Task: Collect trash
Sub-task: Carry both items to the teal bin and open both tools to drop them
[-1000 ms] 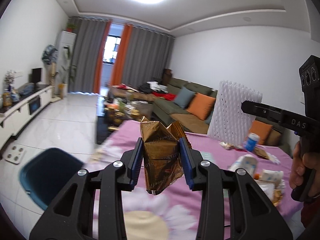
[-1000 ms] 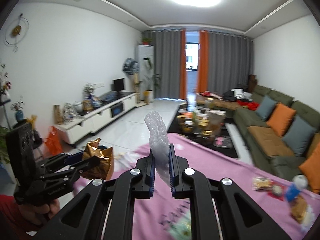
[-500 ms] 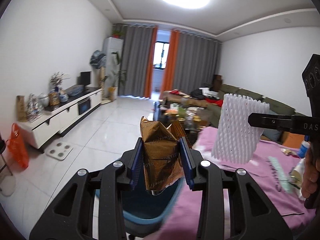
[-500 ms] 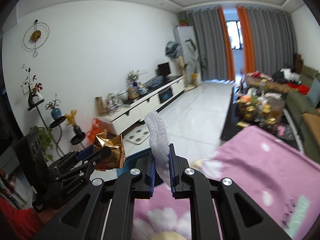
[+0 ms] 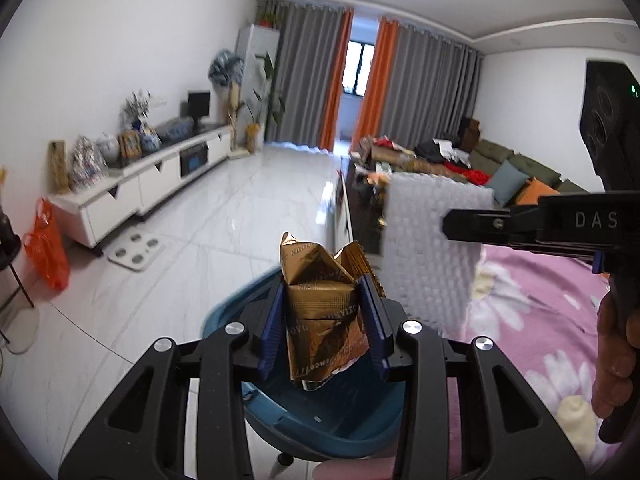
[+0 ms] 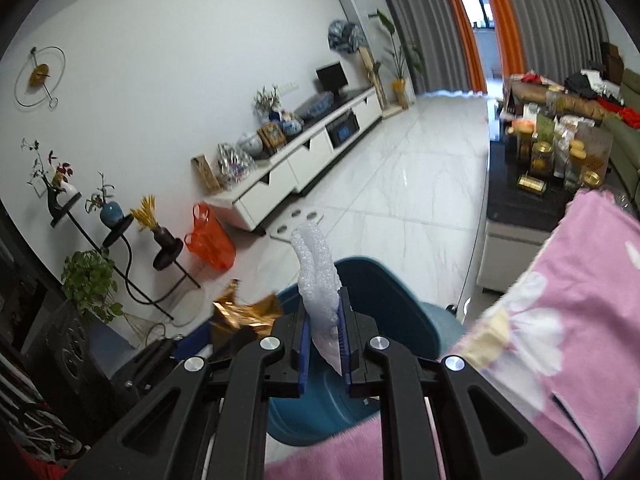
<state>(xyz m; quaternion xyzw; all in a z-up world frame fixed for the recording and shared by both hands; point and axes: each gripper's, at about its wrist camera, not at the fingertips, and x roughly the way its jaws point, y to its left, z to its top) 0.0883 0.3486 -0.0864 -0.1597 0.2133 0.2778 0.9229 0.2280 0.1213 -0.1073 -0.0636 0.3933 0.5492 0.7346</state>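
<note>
left gripper (image 5: pixel 326 330): clamped on a crumpled gold wrapper (image 5: pixel 320 320), held over the teal bin (image 5: pixel 320 424)
right gripper (image 6: pixel 324 342): pinched nearly closed on a white foam net sleeve (image 6: pixel 318 280), also above the bin
bin: on the floor, just beside the pink tablecloth (image 6: pixel 580 320)
done: both pieces lifted and carried to the bin
left: release both; whether more trash remains, cannot tell

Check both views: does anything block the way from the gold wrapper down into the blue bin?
Nothing visible does. The gold wrapper, clamped in the left gripper, hangs right above the open blue bin.
</note>
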